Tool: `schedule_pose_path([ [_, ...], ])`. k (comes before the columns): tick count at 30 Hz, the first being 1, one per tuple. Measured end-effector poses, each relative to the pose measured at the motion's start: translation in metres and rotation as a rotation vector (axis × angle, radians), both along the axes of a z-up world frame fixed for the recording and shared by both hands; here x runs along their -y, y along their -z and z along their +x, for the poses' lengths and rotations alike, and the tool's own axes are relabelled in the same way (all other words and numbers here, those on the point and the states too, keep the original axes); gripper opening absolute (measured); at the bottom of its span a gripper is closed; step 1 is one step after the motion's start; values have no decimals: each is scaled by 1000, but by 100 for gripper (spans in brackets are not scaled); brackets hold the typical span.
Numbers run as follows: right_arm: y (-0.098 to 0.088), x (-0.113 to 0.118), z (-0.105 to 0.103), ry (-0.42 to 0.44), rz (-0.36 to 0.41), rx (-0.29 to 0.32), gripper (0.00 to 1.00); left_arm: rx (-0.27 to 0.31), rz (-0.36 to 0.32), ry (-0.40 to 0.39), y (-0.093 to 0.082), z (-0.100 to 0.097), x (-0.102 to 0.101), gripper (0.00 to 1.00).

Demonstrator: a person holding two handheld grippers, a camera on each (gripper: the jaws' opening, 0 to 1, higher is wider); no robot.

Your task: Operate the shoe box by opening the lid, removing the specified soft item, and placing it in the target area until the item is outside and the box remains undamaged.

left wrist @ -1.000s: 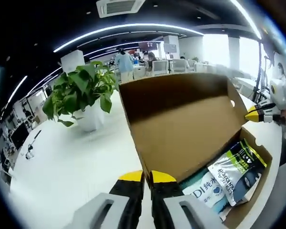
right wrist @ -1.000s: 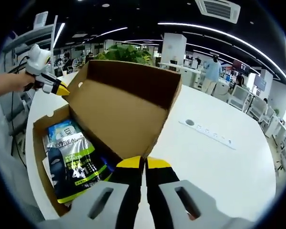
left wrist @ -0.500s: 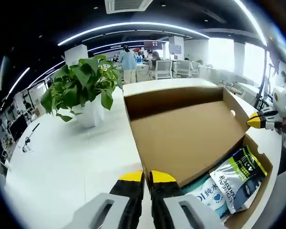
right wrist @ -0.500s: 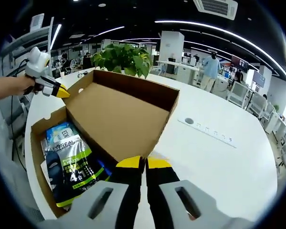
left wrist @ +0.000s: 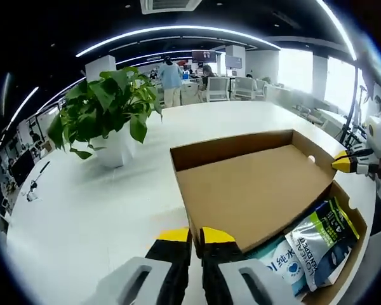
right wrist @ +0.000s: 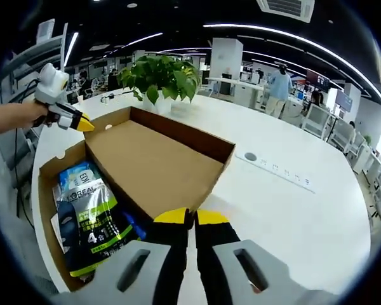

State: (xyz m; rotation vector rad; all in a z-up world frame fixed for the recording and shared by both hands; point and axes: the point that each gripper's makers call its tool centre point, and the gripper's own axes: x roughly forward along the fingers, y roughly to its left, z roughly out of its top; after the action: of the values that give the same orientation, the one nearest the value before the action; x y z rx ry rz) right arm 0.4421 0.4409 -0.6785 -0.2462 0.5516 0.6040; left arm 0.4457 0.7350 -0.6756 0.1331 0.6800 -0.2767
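Lid laid back, packets waiting in the box

Both grippers, left point(left wrist: 195, 236) and right point(right wrist: 191, 219), are pressed together, each pinching a lid point(right wrist: 146, 162) corner. Lower evenly so the hinge won't tear. Packets point(right wrist: 89, 213) lie in the box point(right wrist: 46, 175) at the desk point(right wrist: 305, 216) edge. The left gripper view shows chairs point(left wrist: 216, 89); the right, a socket strip point(right wrist: 280, 175).

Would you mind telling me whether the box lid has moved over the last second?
Yes: the lid has swung back and down, its far edge dropping against the plant.
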Motion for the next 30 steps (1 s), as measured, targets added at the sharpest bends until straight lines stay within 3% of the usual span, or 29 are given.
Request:
schedule_pose_path([
  [30,12,0,8,30,28,-58,3,-48,-11,-16,19,3,2,6],
])
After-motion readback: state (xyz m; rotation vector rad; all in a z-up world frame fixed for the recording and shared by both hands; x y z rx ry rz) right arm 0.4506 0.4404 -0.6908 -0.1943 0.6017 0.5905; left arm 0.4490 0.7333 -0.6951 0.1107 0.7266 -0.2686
